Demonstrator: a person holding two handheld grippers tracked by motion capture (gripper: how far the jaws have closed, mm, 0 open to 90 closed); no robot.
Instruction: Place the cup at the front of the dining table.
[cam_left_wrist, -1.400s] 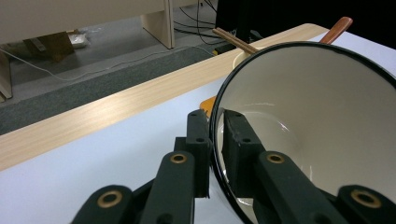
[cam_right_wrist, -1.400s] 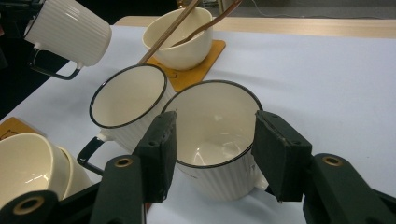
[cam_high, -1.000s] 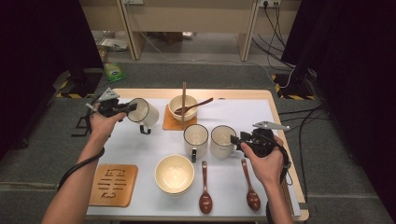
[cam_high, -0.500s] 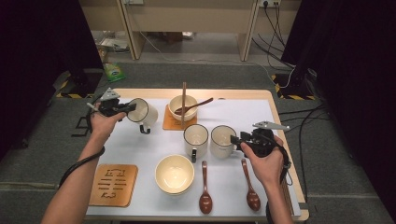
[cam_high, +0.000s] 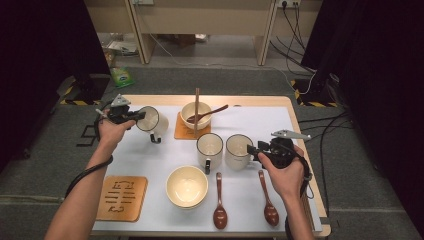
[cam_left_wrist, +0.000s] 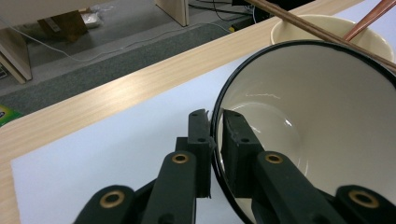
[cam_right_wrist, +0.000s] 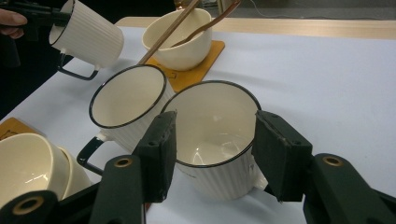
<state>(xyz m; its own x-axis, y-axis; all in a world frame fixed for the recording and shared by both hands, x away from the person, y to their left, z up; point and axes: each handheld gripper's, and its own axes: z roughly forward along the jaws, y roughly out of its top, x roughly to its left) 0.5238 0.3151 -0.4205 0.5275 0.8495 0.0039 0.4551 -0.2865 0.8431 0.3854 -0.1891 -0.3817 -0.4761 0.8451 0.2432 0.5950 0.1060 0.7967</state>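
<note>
— Left gripper (cam_high: 131, 116) first: what does it hold?

— Its jaws pinch the rim of a ribbed mug (cam_high: 151, 121) at the far left of the table (cam_high: 260, 102), one jaw inside the wall and one outside, as the left gripper view shows (cam_left_wrist: 215, 140). The mug is tilted, its mouth turned toward the left hand and its handle hanging down.

— And moving right?

— A bowl (cam_high: 196, 114) with a spoon and a stick in it sits on an orange coaster at the far middle. Nearer, two upright mugs stand just beside each other; a second bowl (cam_high: 187, 186) and two wooden spoons (cam_high: 219, 214) lie near the front edge, with a wooden trivet (cam_high: 121, 197) at the near left.

— The right gripper (cam_high: 255, 151)?

— Its jaws stand apart on either side of the right-hand mug (cam_right_wrist: 217, 135), straddling the rim with a gap showing by each pad, so nothing is gripped yet.

— Which step is this, then?

— By the look of it, the left mug is being lifted or repositioned while the right side lines up a grasp. Next, the right jaws would need to close squarely on the mug's wall without nudging its neighbour (cam_right_wrist: 128, 105).
</note>
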